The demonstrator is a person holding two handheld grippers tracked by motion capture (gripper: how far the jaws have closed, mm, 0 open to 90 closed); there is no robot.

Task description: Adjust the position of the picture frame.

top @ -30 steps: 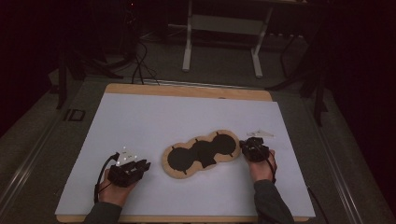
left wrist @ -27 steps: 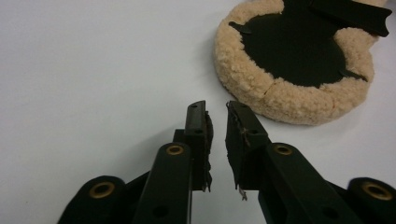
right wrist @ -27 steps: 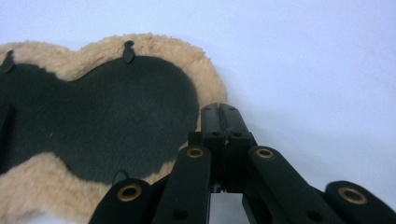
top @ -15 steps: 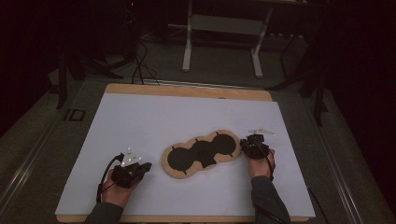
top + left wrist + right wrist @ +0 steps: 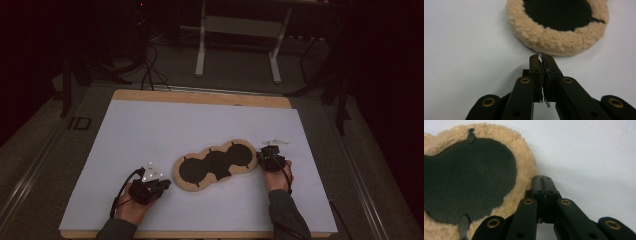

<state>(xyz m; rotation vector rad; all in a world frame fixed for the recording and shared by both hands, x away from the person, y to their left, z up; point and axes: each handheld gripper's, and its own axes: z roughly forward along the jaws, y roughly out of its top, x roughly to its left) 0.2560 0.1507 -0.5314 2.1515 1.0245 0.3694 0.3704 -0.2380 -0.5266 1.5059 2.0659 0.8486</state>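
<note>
While sizing up this three-lobed fleece pad point(image 5: 216, 165): looks light, soft and floppy, with tan pile round the rim and a dark felt-like face point(image 5: 469, 177) on top. Lies flat on the white table sheet point(image 5: 150, 125), toward the near side, stretched between the two grippers. Probably sags in the middle if lifted from one end only, so better taken at both ends at once. Not fragile, and not slippery either, judging by all that pile in the close-ups.

Left gripper point(image 5: 541, 57): jaws together, just been closing and then easing back a hair, no fleece between them. Tips right at the rim of the left lobe, touching or just shy of it, hard to call from this angle. Right gripper point(image 5: 542, 178): jaws just snapped fully together, nothing between them, parked just beside the rim of the right lobe.

Where to grab: the fluffy rim at each outer end, pinched top and bottom, deep enough to catch the backing and not just loose fibres. Would skip the little black tabs point(image 5: 471, 134), too small to judge for strength. Means opening up first, then sliding one jaw under the edge. Might need a slight tilt to get underneath, given such a flat lie.
</note>
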